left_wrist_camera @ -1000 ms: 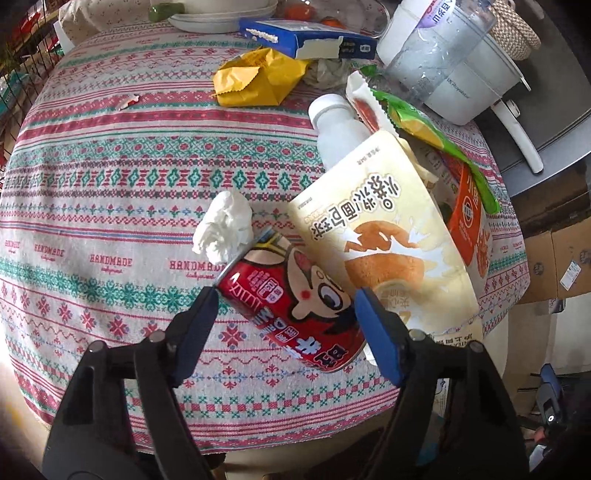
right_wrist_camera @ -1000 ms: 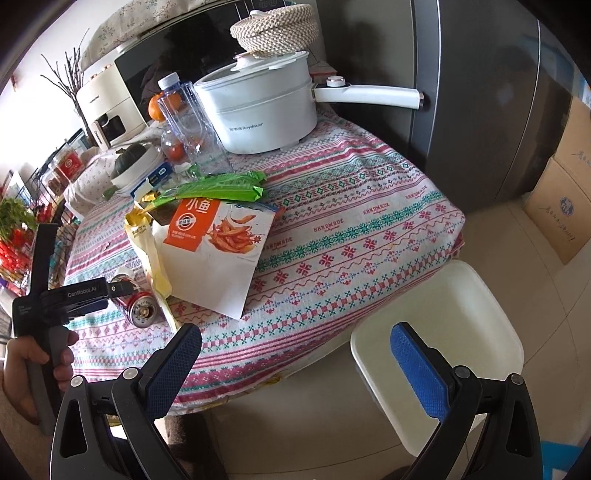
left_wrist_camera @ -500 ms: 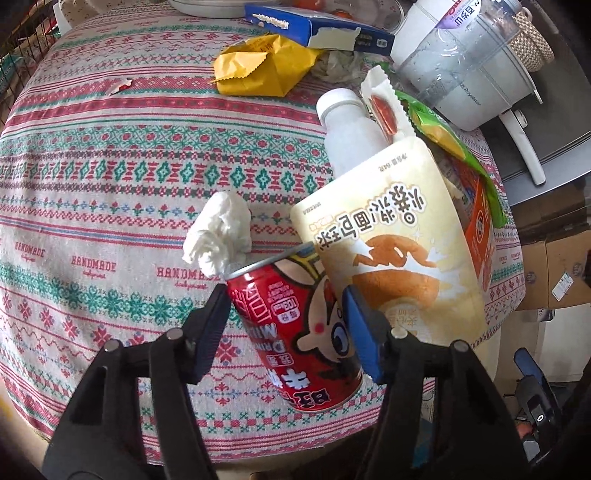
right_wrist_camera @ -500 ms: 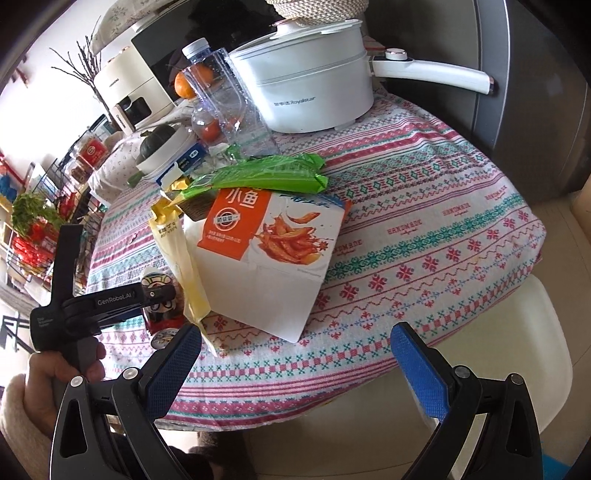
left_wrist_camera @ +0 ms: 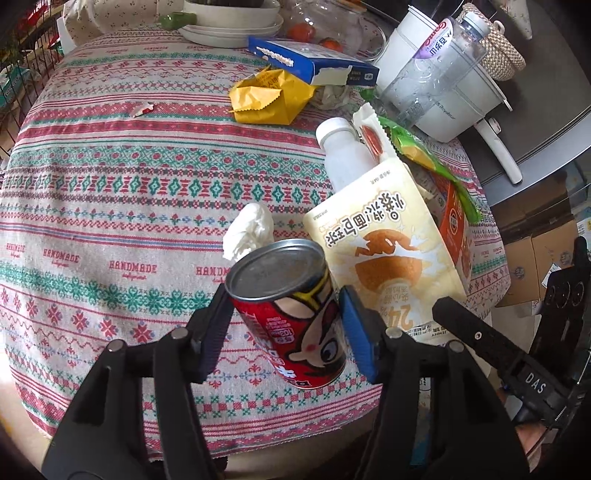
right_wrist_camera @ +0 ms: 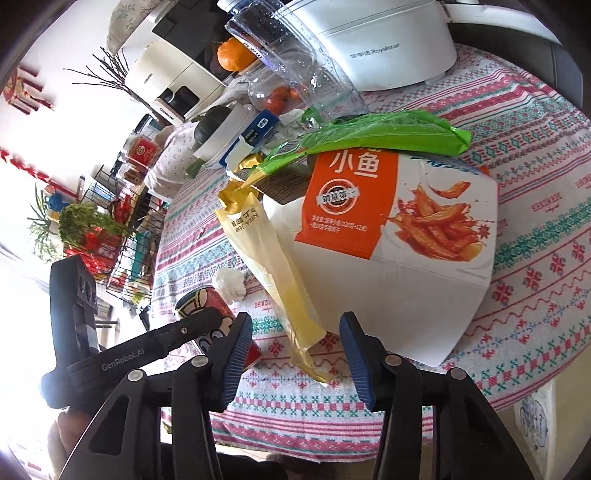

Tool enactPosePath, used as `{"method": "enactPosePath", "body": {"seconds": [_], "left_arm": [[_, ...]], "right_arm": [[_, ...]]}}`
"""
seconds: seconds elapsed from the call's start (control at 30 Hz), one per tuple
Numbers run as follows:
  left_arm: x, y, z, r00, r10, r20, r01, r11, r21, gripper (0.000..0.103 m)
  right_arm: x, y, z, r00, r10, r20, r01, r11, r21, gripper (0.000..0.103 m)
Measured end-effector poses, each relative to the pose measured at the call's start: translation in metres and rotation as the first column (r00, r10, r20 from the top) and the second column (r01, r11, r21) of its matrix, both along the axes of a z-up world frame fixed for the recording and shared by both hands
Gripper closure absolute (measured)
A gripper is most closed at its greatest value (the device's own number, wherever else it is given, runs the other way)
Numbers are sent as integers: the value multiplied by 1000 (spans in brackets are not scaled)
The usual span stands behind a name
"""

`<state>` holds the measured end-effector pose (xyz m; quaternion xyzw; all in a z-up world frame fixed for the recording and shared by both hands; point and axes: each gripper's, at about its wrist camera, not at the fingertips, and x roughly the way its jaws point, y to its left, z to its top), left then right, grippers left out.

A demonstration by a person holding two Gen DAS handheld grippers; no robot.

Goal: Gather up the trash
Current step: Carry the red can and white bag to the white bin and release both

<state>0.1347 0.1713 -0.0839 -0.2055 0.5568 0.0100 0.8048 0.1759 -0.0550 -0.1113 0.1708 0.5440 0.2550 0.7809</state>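
My left gripper [left_wrist_camera: 284,325] is shut on a red cartoon drink can [left_wrist_camera: 291,317], held tilted just above the tablecloth near the front edge; the can also shows in the right wrist view [right_wrist_camera: 207,306]. A crumpled white tissue [left_wrist_camera: 249,230] lies just behind it. A cream snack pouch [left_wrist_camera: 384,254] lies to its right. My right gripper [right_wrist_camera: 295,347] is open, its jaws on either side of the lower end of that yellowish pouch [right_wrist_camera: 273,266], with gaps on both sides. An orange-and-white snack box [right_wrist_camera: 391,236], a green wrapper [right_wrist_camera: 369,133], a white bottle [left_wrist_camera: 341,155] and a yellow wrapper [left_wrist_camera: 269,98] lie further back.
A white electric pot [right_wrist_camera: 376,40], a clear plastic bottle [left_wrist_camera: 436,70], a blue box [left_wrist_camera: 314,61] and stacked plates [left_wrist_camera: 229,22] stand at the back of the round table [left_wrist_camera: 92,206]. A wire rack with goods [right_wrist_camera: 110,236] stands beyond the table. Cardboard boxes [left_wrist_camera: 532,258] sit on the floor.
My left gripper closed on the can and tipped it up off the cloth. My right gripper moved in from beside the table to the pouch's lower end and narrowed.
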Motion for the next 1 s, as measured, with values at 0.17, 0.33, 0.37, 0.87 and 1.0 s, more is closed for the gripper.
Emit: {"method": "enactPosePath", "body": {"seconds": [0.17, 0.33, 0.37, 0.87, 1.0], "left_arm": [[-12, 9, 5, 999, -5, 42, 5, 1000, 10, 44], [-20, 19, 17, 995, 4, 100, -6, 1000, 12, 45], [-21, 20, 19, 994, 6, 112, -7, 1000, 13, 45], [-34, -21, 54, 951, -93, 296, 84, 995, 45, 45], [-30, -63, 61, 932, -177, 316, 175, 984, 36, 45]], "right_arm": [[1, 16, -6, 1000, 19, 23, -19, 1000, 11, 95], [-5, 19, 13, 996, 40, 75, -45, 997, 67, 98], [-7, 18, 19, 995, 45, 85, -52, 995, 84, 99], [-53, -113, 105, 948, -158, 275, 137, 986, 95, 99], [-70, -195, 102, 910, -327, 255, 350, 935, -49, 99]]}}
